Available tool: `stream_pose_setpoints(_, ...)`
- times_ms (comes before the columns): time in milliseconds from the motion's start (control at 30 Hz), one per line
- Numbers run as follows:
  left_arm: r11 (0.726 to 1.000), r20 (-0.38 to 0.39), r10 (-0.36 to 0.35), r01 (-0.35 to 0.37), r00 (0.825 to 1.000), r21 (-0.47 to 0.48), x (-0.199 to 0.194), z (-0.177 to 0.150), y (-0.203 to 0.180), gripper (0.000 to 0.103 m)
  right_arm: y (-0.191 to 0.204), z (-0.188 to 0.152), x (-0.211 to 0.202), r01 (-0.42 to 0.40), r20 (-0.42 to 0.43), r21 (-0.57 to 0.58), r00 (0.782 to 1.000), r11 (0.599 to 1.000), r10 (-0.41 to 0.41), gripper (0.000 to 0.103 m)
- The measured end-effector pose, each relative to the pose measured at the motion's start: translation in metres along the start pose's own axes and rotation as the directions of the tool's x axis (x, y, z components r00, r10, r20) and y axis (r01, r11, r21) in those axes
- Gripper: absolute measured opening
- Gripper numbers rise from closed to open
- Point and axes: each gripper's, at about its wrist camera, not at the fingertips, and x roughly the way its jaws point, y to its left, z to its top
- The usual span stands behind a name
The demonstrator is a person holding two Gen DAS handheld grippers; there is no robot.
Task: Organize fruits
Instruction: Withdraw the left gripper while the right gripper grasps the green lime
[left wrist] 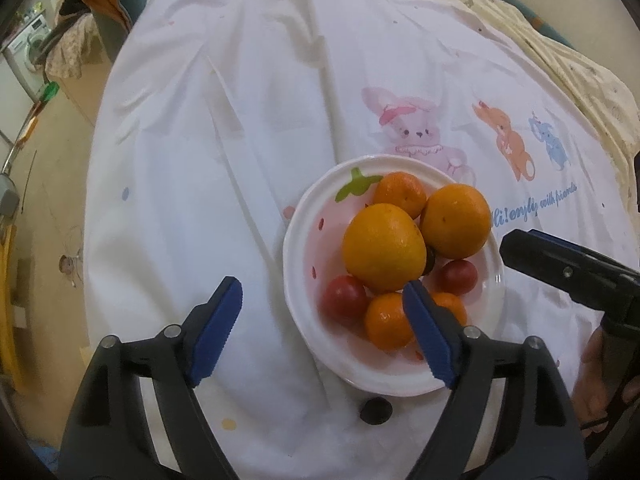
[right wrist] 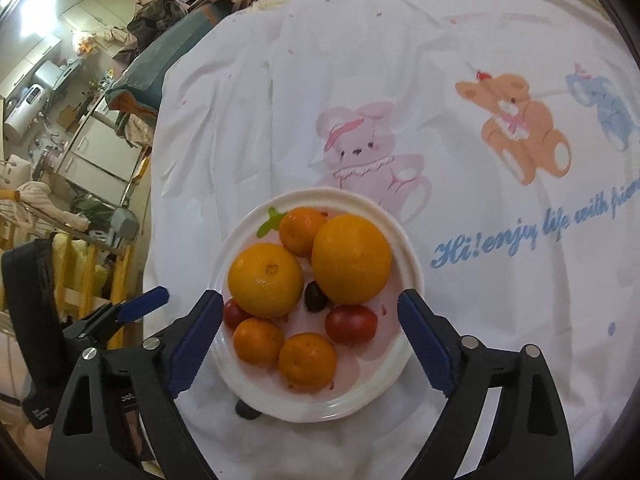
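A white plate with a strawberry print sits on the white cloth and also shows in the right wrist view. It holds two large oranges, three small tangerines, two red tomatoes and a dark grape. My left gripper is open and empty, its right finger over the plate's near side. My right gripper is open and empty, hovering over the plate's near half; it also shows in the left wrist view.
A dark round fruit lies on the cloth just outside the plate's near rim, also in the right wrist view. The white cloth with printed bears covers the table. Floor, furniture and clutter lie beyond the table's left edge.
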Motion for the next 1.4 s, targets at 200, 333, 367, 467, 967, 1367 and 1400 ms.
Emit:
stream_pose_setpoints(200,1.000,0.058,0.025,-0.026,0.998,0.004,-0.014,-0.001,-0.001,0.080,0.000,-0.001,-0.010,0.000,0.026,-0.009,1.000,1.000,0.001,0.091)
stream_pose_setpoints(333,0.998,0.090,0.053,-0.054,0.995,0.009,-0.026,-0.004,-0.001,0.080,-0.001,-0.006,-0.023,0.002,0.058,0.004,0.998,1.000,-0.002,0.091)
stream_pose_setpoints(367,0.999,0.088,0.051,-0.052,0.995,0.004,-0.029,-0.004,0.000,0.080,-0.001,-0.007,-0.024,0.001,0.059,0.003,0.998,1.000,-0.001,0.091)
stream_pose_setpoints(467,0.999,0.056,0.011,-0.009,0.998,-0.046,-0.043,-0.012,0.005,0.080,0.003,-0.015,-0.032,-0.007,0.056,-0.011,0.998,1.000,0.007,0.091)
stream_pose_setpoints(967,0.997,0.096,0.056,-0.050,0.994,-0.057,-0.075,-0.054,0.014,0.080,0.013,-0.064,-0.063,-0.062,0.061,0.011,0.996,0.998,0.062,0.091)
stream_pose_setpoints(1367,0.993,0.034,0.067,-0.063,0.997,-0.096,-0.066,-0.070,0.024,0.080,0.021,-0.112,-0.051,-0.069,-0.041,0.047,0.997,0.997,0.071,0.091)
stream_pose_setpoints(1400,0.993,0.029,0.065,-0.062,0.997,-0.102,-0.065,-0.071,0.024,0.080,0.020,-0.116,-0.048,-0.080,-0.057,0.062,0.995,0.995,0.084,0.091)
